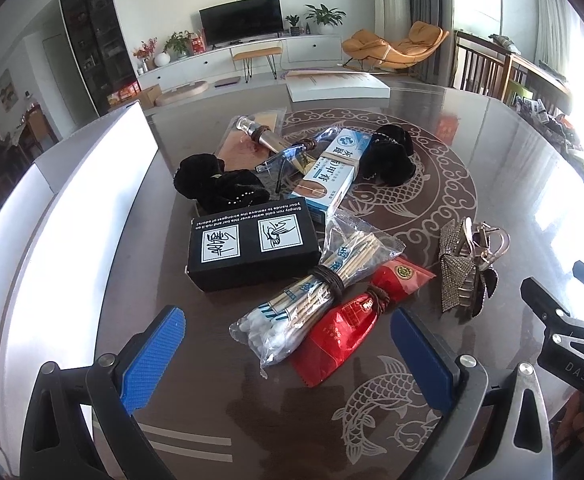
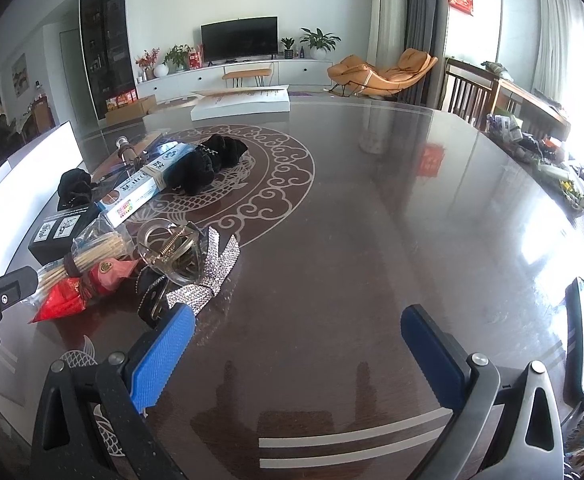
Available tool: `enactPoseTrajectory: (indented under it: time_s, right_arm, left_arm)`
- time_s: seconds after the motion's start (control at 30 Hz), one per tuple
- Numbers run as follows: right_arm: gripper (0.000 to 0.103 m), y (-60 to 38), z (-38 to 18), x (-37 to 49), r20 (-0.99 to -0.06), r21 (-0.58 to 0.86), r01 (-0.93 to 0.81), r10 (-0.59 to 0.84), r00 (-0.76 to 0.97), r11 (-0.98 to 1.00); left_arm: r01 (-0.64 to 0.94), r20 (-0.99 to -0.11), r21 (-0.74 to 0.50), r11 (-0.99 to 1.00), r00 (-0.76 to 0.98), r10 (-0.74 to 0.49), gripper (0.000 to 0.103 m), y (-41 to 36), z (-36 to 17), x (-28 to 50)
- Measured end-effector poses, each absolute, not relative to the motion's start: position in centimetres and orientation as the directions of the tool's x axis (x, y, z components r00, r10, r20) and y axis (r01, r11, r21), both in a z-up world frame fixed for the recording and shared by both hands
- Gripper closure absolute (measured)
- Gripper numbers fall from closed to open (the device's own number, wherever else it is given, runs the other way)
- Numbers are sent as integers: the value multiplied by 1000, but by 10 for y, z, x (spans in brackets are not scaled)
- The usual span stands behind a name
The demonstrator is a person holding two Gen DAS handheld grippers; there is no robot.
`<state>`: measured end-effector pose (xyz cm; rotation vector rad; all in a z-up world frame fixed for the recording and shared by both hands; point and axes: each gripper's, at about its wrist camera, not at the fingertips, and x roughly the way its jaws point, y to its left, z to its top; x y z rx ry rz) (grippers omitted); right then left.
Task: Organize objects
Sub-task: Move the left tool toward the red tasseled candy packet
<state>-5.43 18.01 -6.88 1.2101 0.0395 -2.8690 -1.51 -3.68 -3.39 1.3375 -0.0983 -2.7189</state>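
A pile of small items lies on the dark table (image 1: pixel 491 168). In the left wrist view my left gripper (image 1: pixel 288 336) is open just short of a bag of cotton swabs (image 1: pixel 307 300) and a red packet (image 1: pixel 347 328). Behind them sit a black box (image 1: pixel 252 248), a blue-white carton (image 1: pixel 331 172), safety glasses (image 1: pixel 284 160), black scrunchies (image 1: pixel 220 184) and a rhinestone hair claw (image 1: pixel 467 268). My right gripper (image 2: pixel 295 340) is open over bare table, with the hair claw (image 2: pixel 188 264) by its left finger.
A white box (image 1: pixel 72 216) stands along the table's left side, and a flat white box (image 1: pixel 335 84) lies at the far edge. A metal bottle (image 1: pixel 260 134) rests on a tan pouch. The table's right half (image 2: pixel 411 208) shows only glossy wood.
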Motion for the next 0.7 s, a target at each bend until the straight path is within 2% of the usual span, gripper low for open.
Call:
enactPoseTrajectory:
  time_s: [0.7]
  right_arm:
    - [0,178,-64,-53,-710,10,50,-42,-703,-999]
  left_arm:
    - [40,-793,143,-989,-593,-139,0,-30,-45,-5]
